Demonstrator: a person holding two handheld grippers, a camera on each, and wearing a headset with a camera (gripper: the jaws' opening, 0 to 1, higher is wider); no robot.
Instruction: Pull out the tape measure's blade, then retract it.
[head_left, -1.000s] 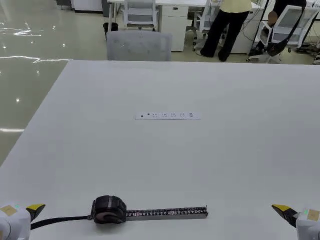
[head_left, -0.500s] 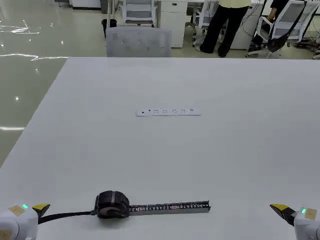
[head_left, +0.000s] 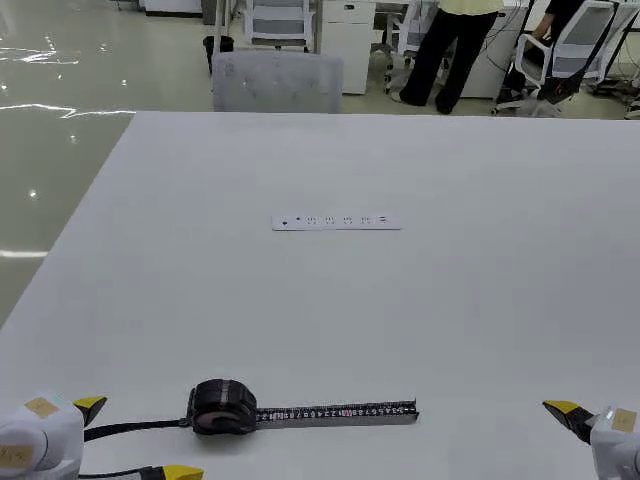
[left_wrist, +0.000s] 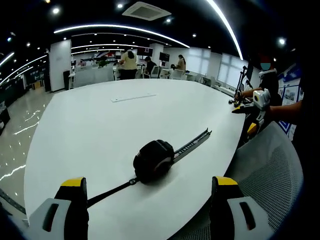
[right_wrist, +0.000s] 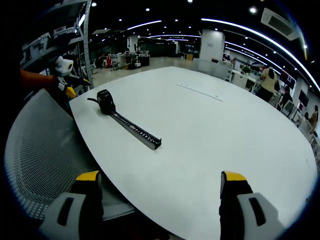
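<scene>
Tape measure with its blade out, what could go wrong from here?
The blade is out while neither gripper holds the case; released, it may snap back and jerk the case. The case sits near the edge of the table, so a clumsy left gripper grab could knock it off.

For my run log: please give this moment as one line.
left gripper open | right gripper open | tape measure on table, untouched | blade out

No text can be read. The blade (head_left: 340, 412), at 6 o'clock on the tabletop (head_left: 400, 300), bears scale numerals too small to read.
</scene>
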